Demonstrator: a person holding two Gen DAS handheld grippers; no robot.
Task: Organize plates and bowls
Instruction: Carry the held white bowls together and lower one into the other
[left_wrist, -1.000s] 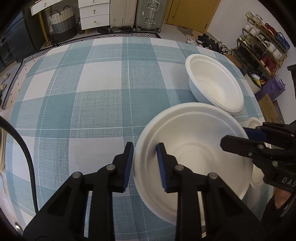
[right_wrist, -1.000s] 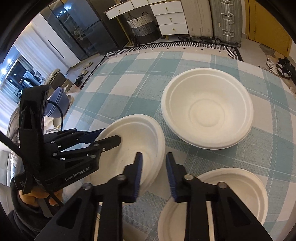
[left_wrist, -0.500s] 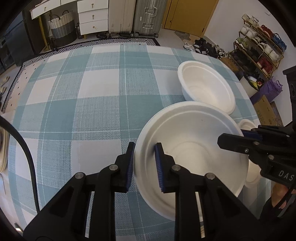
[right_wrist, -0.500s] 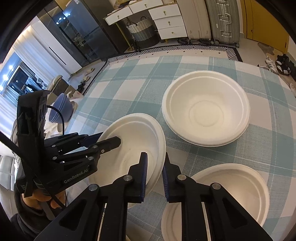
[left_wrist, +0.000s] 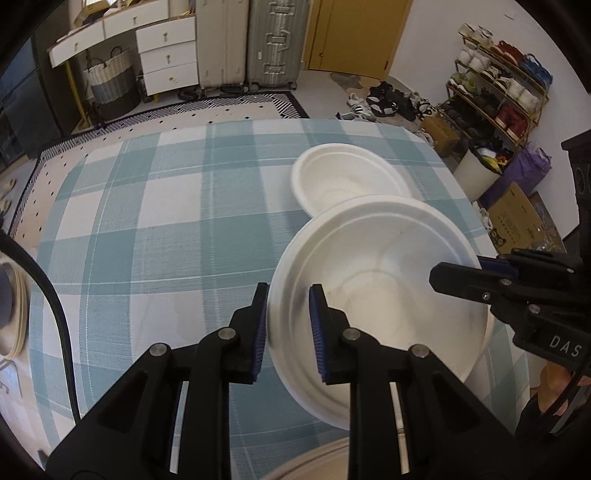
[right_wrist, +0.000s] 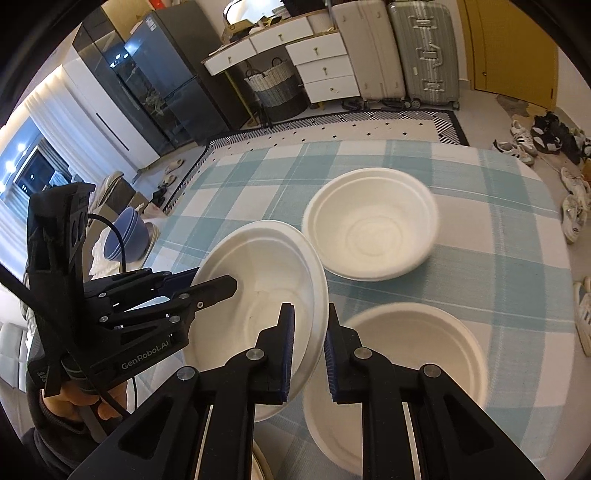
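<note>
your left hand-held gripper (left_wrist: 286, 325) is clamped on the near-left rim of a white bowl (left_wrist: 380, 295), blue ribbed pads either side of the lip. your right hand-held gripper (right_wrist: 309, 347) pinches the opposite rim of the same bowl (right_wrist: 258, 295), so you hold it between both, tilted and lifted above the table (left_wrist: 147, 221). bowl is matte moulded pulp, round, with a stepped rim and faint concentric rings inside.

second bowl (right_wrist: 371, 223), same make, sits upright on the far side of the table, apart from the held one. third bowl (right_wrist: 413, 354) sits just right of your right gripper, near edge.

table wears a woven teal-and-white check cloth. beyond it: a patterned rug (left_wrist: 184, 110), white drawers (left_wrist: 168, 59), two ribbed suitcases (left_wrist: 273, 40), a yellow door (left_wrist: 354, 33), a shoe rack (left_wrist: 498, 81) on the right. dark glass cabinet (right_wrist: 166, 74) at left in the right wrist view.
</note>
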